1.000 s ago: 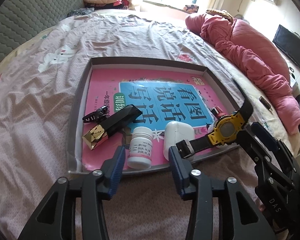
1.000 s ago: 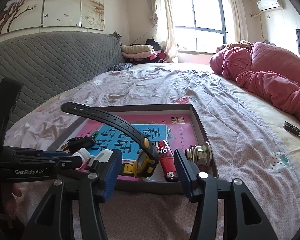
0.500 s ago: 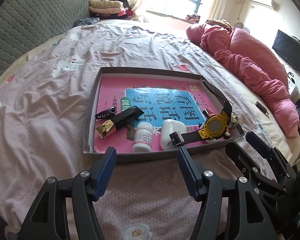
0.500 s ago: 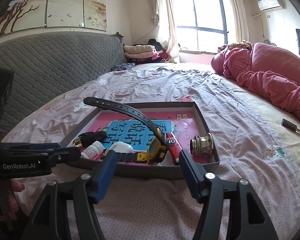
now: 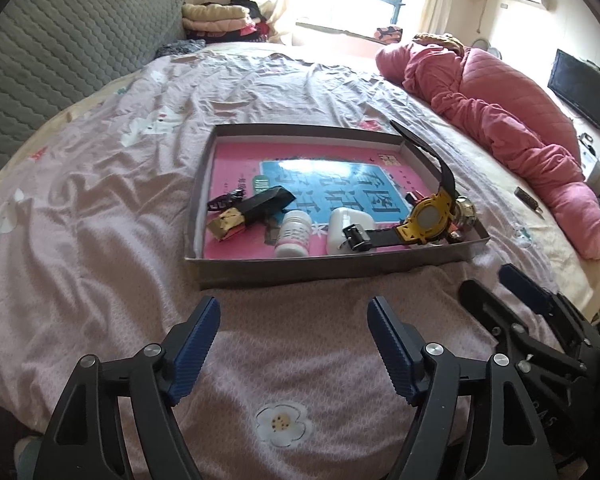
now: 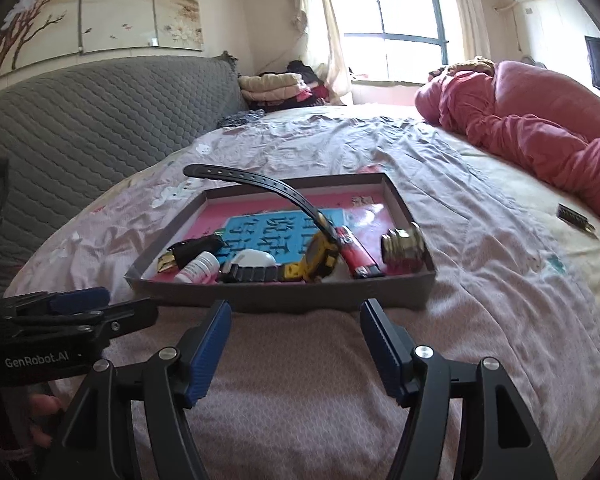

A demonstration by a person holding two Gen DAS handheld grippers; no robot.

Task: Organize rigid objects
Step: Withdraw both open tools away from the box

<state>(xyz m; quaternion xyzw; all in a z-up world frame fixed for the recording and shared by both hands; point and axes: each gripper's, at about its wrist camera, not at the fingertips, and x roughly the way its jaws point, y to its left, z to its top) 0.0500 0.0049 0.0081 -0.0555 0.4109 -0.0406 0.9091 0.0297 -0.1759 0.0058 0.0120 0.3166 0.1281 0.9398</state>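
1. Two claws hover over the pink bedsheet (image 5: 100, 208), both short of the tray. The left gripper (image 5: 294, 342) has just been opening its jaws and now stands wide, with nothing between its blue pads but bare sheet.
2. The right gripper (image 6: 296, 338) is also spread apart and empty, having opened a little further within the last second; its tips sit just before the tray's near wall.
3. Straight ahead of both claws lies a shallow grey cardboard tray (image 5: 320, 270), lined with a pink and blue book cover (image 5: 332, 176).
4. Inside, nearest the left claw, a white pill bottle (image 5: 294, 234) lies on its side beside a white earbud case (image 5: 350, 226).
5. A yellow-faced watch (image 5: 428, 218) leans against the case, one black strap rising above the tray's rim.
6. Further left sit a black and gold box (image 5: 250, 212) and a small black clip (image 5: 226, 200).
7. Ahead of the right claw lie a red lighter (image 6: 356, 254) and a brass knob (image 6: 404, 246) in the tray's right corner.
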